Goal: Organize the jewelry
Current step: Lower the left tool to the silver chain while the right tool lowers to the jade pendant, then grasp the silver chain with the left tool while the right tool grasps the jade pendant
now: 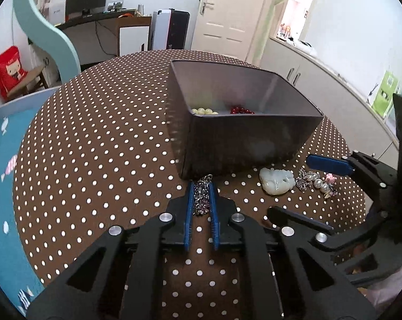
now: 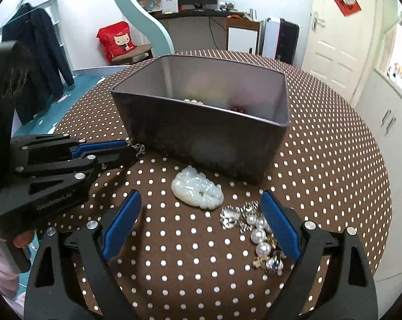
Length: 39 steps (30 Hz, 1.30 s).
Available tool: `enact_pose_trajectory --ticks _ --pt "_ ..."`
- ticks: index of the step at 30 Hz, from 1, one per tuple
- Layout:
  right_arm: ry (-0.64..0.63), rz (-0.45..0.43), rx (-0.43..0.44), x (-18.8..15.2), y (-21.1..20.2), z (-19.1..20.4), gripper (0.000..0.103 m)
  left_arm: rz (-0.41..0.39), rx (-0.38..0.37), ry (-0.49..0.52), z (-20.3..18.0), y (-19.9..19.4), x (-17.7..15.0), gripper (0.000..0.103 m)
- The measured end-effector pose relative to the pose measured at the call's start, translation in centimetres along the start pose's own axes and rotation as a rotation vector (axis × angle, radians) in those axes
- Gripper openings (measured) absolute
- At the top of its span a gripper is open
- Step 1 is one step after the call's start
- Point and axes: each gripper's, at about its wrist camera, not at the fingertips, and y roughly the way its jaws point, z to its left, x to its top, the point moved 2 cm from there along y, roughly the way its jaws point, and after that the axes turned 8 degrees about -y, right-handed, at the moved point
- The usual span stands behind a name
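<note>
Round table (image 2: 334, 160) under a brown cloth with white dots. At far left in the right wrist view, the left gripper (image 2: 131, 150) reaches in level, its blue-padded jaws pressed together on a silver chain piece (image 2: 140, 149) whose links poke out past the tips, just beside the near-left corner of the box. From the left wrist view the same chain piece (image 1: 202, 197) sits bunched between the two pads, touching the foot of the box wall. Centre: a dark grey rectangular box (image 2: 206, 133), open-topped, holding pale cream beads (image 1: 204, 111) on the left of its floor and red beads (image 1: 241, 111) on the right. Near the box front, on the cloth, lies a white jade pendant (image 2: 196, 190), flat, apart from the box. Right of the pendant: a pearl and crystal bracelet (image 2: 257, 236), strung out loosely toward the near side, with gold and clear bits at its near end. The right gripper (image 2: 201, 226) hovers low over the cloth, jaws spread wide, holding nothing; its right pad (image 2: 279, 229) is just beside the pearls, whether touching I cannot tell; its left pad (image 2: 122, 224) stands over bare cloth.
</note>
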Motion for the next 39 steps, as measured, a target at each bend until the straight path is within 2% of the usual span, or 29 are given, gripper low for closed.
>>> enact_pose_trajectory --ticks 1,4,6,8,16,31,39 --pt "-0.007 0.002 -0.001 0.1 0.2 0.1 0.080 -0.003 -0.003 -0.005 0.2 -0.2 -0.2 0.011" --pt "-0.027 0.016 0.000 0.2 0.9 0.2 0.063 -0.013 -0.021 -0.021 0.5 -0.7 -0.7 0.010" --pt "-0.030 0.003 0.021 0.3 1.0 0.2 0.049 -0.019 -0.032 -0.037 0.7 -1.0 -1.0 0.010" --pt "-0.049 -0.010 0.040 0.3 0.9 0.4 0.038 -0.048 -0.031 -0.069 1.2 -1.5 -1.2 0.009" --pt "-0.040 -0.019 0.052 0.2 0.6 0.2 0.038 -0.100 -0.083 -0.103 0.9 -2.5 -1.3 0.009" --pt "-0.011 -0.058 0.044 1.3 -1.0 -0.7 0.038 -0.076 -0.069 -0.089 -0.5 -2.5 0.0 0.009" --pt "-0.007 -0.118 0.027 2.2 -3.2 -1.5 0.038 -0.116 -0.070 -0.050 -2.1 -4.6 1.6 0.008"
